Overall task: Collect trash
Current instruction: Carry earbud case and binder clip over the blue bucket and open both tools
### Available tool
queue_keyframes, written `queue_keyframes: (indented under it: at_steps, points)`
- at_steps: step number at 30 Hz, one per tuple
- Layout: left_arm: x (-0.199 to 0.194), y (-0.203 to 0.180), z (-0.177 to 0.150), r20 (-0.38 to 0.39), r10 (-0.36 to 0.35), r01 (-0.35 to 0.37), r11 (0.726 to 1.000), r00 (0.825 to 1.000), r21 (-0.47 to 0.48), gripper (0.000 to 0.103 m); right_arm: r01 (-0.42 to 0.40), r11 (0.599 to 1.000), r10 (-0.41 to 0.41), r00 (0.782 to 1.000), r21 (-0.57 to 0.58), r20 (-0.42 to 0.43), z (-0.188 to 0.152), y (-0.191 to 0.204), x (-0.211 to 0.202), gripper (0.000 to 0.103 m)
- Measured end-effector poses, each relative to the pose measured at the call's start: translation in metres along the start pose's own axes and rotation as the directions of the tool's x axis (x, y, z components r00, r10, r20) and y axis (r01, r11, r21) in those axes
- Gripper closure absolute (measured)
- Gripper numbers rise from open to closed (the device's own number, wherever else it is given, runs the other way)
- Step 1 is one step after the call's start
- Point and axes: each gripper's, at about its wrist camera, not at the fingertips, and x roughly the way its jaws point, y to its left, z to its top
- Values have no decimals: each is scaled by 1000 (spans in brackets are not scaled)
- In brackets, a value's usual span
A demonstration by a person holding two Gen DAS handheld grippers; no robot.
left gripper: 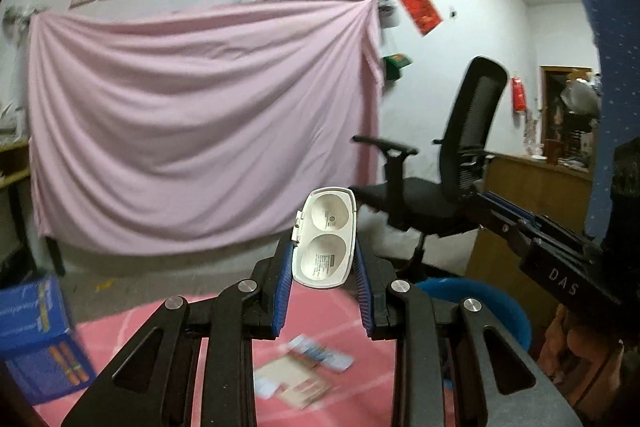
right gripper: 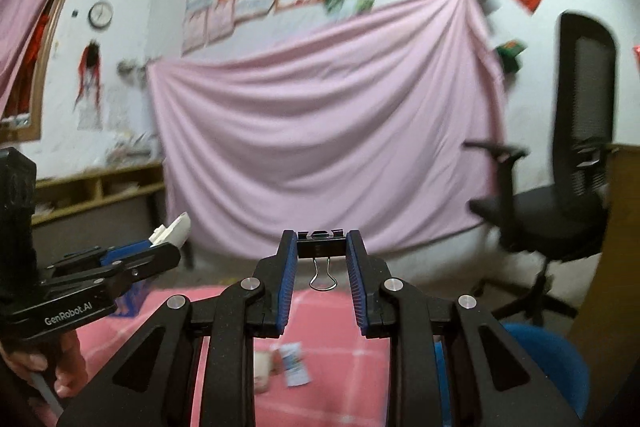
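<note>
My left gripper (left gripper: pixel 323 247) is shut on a white plastic blister case (left gripper: pixel 326 235), held upright above the pink table. It also shows in the right wrist view (right gripper: pixel 170 245) at the left, with the white case (right gripper: pixel 172 229) at its tip. My right gripper (right gripper: pixel 322 247) is shut on a black binder clip (right gripper: pixel 321 247), whose wire handle hangs down. The right gripper's body shows in the left wrist view (left gripper: pixel 540 239). Paper wrappers (left gripper: pixel 296 371) lie on the pink table cloth (left gripper: pixel 160 319), and show in the right wrist view (right gripper: pixel 286 367) too.
A blue bin (left gripper: pixel 496 307) stands at the table's right, seen also in the right wrist view (right gripper: pixel 552 359). A blue box (left gripper: pixel 36 339) sits at the left. A black office chair (left gripper: pixel 448 167), a wooden cabinet (left gripper: pixel 532 195) and a hanging pink sheet (left gripper: pixel 200 127) are behind.
</note>
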Motion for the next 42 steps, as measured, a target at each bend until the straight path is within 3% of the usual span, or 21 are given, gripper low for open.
queue_keyframes:
  at_steps: [9,15,23,27,31,35,42]
  points:
    - [28,-80,5,34,-119,117,991,992,63,78,178,984,-174,978,-23,111,4,-43,-52,80]
    - [57,-125,2,-48,-178,182,979,983,94,78,250,968,-250,965,7,84,-7,-84,-76,80]
    - [103,-157,-9,-208,-196,217,972,958,86,78,309,950,-308,951,44,-8,-24,-125,-87,80]
    - [127,-162,-17,-321,-205,231,972,924,42,78,312,947,-308,949,69,-71,-30,-141,-84,80]
    - [150,-162,-27,-421,-196,218,976,886,5,78,294,949,-269,944,117,-193,-44,-157,-68,80]
    - [165,-157,-35,-483,-190,199,979,855,-33,78,287,949,-242,929,133,-281,-58,-164,-52,80]
    - [180,-143,-45,-562,-181,157,983,807,-92,78,282,952,-225,907,118,-355,-66,-160,-43,80]
